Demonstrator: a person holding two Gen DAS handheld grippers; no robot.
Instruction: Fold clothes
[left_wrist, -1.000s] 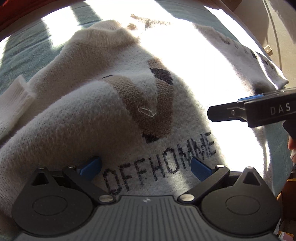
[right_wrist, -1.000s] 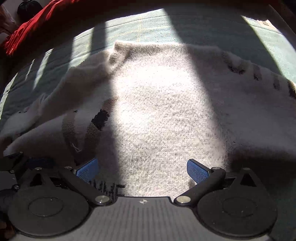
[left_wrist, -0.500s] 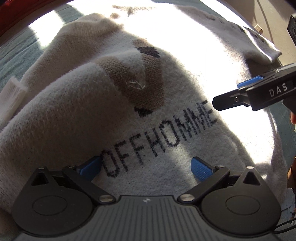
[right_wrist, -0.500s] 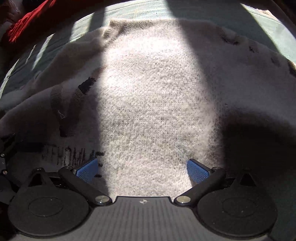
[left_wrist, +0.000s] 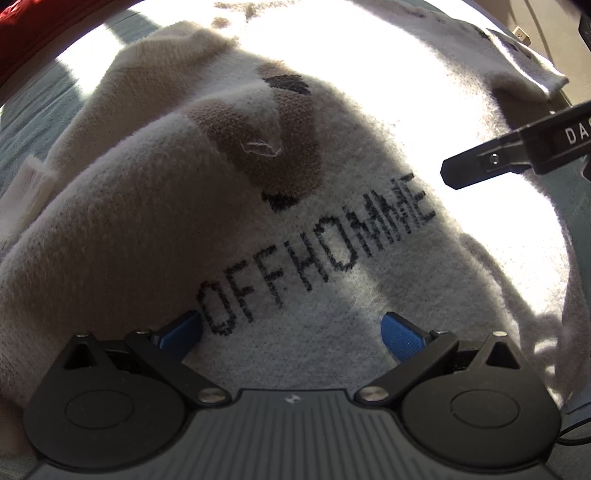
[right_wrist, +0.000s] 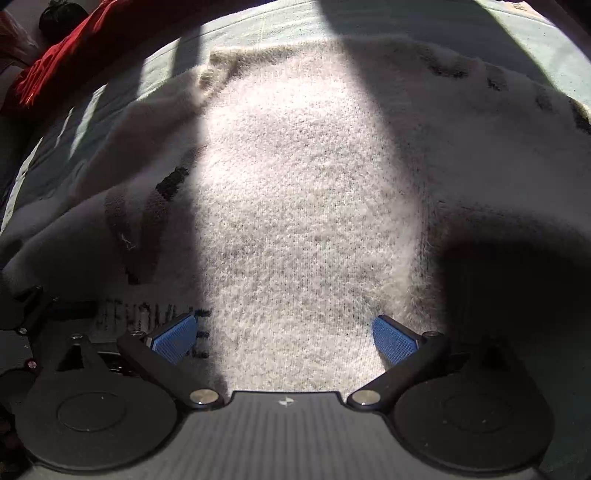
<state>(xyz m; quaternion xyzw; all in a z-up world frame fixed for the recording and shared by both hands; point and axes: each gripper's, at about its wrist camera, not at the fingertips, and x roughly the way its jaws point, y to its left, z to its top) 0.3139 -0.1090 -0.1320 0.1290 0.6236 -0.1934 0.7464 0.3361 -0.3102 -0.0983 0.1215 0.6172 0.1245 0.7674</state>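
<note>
I see a soft gray-green bed cover with thin pale lines on it. Sun and dark shadow stripes fall across it. A red cloth lies bunched up at the far left edge of the cover. Past the red cloth I see a small dark round thing; I cannot tell what it is. On the far right there is a tan wall with a small white outlet on it.

Hard sunlight blows out my left view from twelve to three o'clock. My right view sits dimmer, deep shadow at four o'clock. Fisheye bends both rims.
</note>
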